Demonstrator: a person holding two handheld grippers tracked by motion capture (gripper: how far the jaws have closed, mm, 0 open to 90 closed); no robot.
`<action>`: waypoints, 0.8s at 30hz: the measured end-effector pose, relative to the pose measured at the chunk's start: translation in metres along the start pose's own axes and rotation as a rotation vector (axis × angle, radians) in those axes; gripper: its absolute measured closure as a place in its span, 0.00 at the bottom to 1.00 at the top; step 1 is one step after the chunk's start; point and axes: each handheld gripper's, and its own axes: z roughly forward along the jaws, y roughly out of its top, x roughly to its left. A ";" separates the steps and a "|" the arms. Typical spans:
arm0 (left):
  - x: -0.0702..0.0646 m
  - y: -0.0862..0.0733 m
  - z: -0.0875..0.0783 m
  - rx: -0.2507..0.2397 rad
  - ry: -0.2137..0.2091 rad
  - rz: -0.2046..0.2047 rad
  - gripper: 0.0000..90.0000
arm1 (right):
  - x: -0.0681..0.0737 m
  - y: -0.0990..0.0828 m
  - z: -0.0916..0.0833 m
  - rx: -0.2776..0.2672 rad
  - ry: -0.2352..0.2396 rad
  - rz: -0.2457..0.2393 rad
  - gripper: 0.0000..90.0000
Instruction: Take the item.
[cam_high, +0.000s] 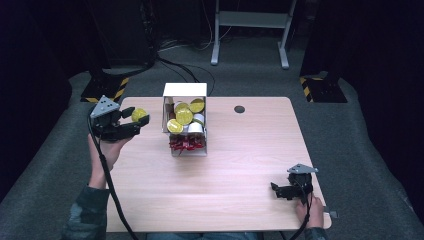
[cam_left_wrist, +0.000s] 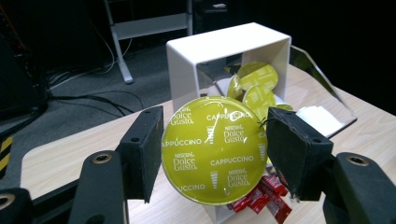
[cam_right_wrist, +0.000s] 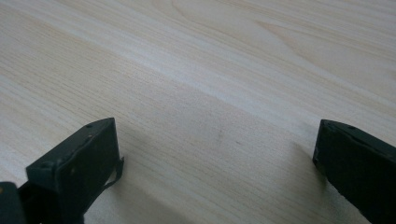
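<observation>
The left gripper (cam_left_wrist: 212, 154) pinches a yellow-green capsule (cam_left_wrist: 214, 149) between its two black pads, one pad pressed on each side edge of the round foil lid, which faces the camera on that gripper. The lid reads "Dolce Gusto" and "Cappuccino" in repeated white print, with "Nescafé" in small letters above, as far as the tiny type can be made out. In the high view the left gripper (cam_high: 141, 120) holds the capsule (cam_high: 139, 114) over the table's (cam_high: 240, 165) left edge, near the box (cam_high: 185, 90) but apart from it. The white box, past the capsule, holds more yellow-green capsules (cam_left_wrist: 254, 81) and some red sachets (cam_left_wrist: 264, 193) at its front. The right gripper (cam_high: 274, 189) rests at the table's near right corner, its jaws spread wide over bare wood with nothing between them.
</observation>
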 end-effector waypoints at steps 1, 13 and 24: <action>0.001 -0.002 0.000 -0.002 0.005 -0.005 0.43 | 0.000 0.000 0.000 0.001 0.000 0.005 0.00; 0.015 -0.032 -0.003 0.039 0.034 -0.050 0.43 | 0.000 0.000 0.000 0.000 0.000 0.000 0.00; 0.026 -0.057 0.000 0.087 0.032 -0.087 0.43 | 0.000 0.000 0.000 0.000 0.000 0.001 0.00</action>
